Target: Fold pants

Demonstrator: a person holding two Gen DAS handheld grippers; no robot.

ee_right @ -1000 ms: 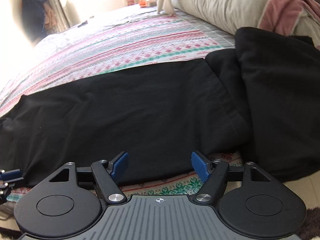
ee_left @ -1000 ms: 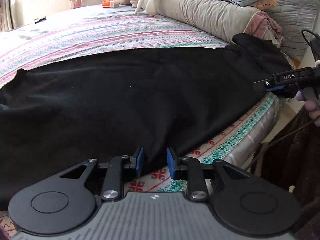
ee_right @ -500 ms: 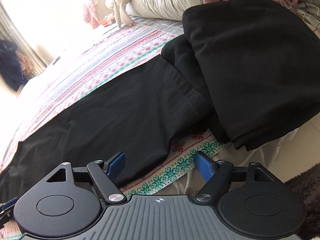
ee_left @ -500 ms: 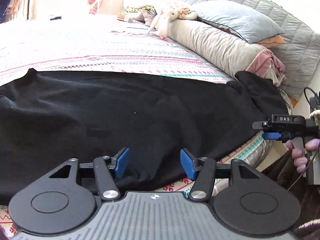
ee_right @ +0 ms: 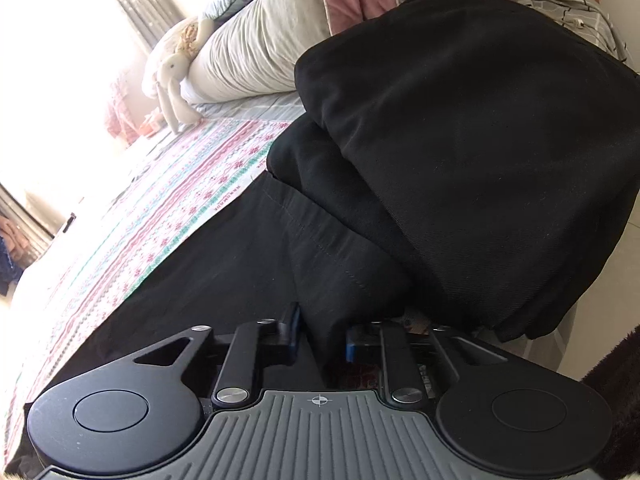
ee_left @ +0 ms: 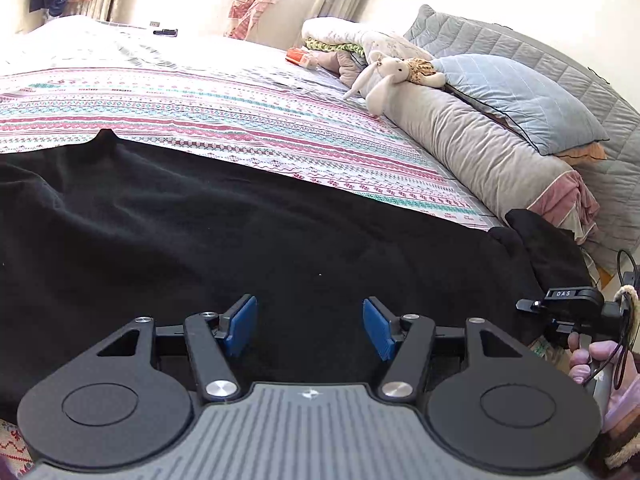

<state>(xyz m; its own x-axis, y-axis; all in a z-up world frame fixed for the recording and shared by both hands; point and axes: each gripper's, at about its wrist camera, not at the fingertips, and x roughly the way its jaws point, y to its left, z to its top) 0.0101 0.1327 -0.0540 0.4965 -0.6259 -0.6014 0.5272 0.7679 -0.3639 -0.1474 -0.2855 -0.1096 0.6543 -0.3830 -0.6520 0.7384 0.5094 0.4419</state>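
Black pants lie flat along the near edge of the bed, on a striped patterned sheet. My left gripper is open and empty, just above the pants' near edge. My right gripper is shut on the pants' hem end at the bed's edge. It also shows at the right of the left wrist view, held by a hand. A pile of folded black garments lies just beyond that hem end.
A long grey bolster, a blue pillow and a white plush rabbit lie at the head of the bed. A quilted grey headboard stands behind. A dark rug lies on the floor at right.
My left gripper opened wide and lifted back from the pants' edge. My right gripper moved in to the hem end and shut on it.
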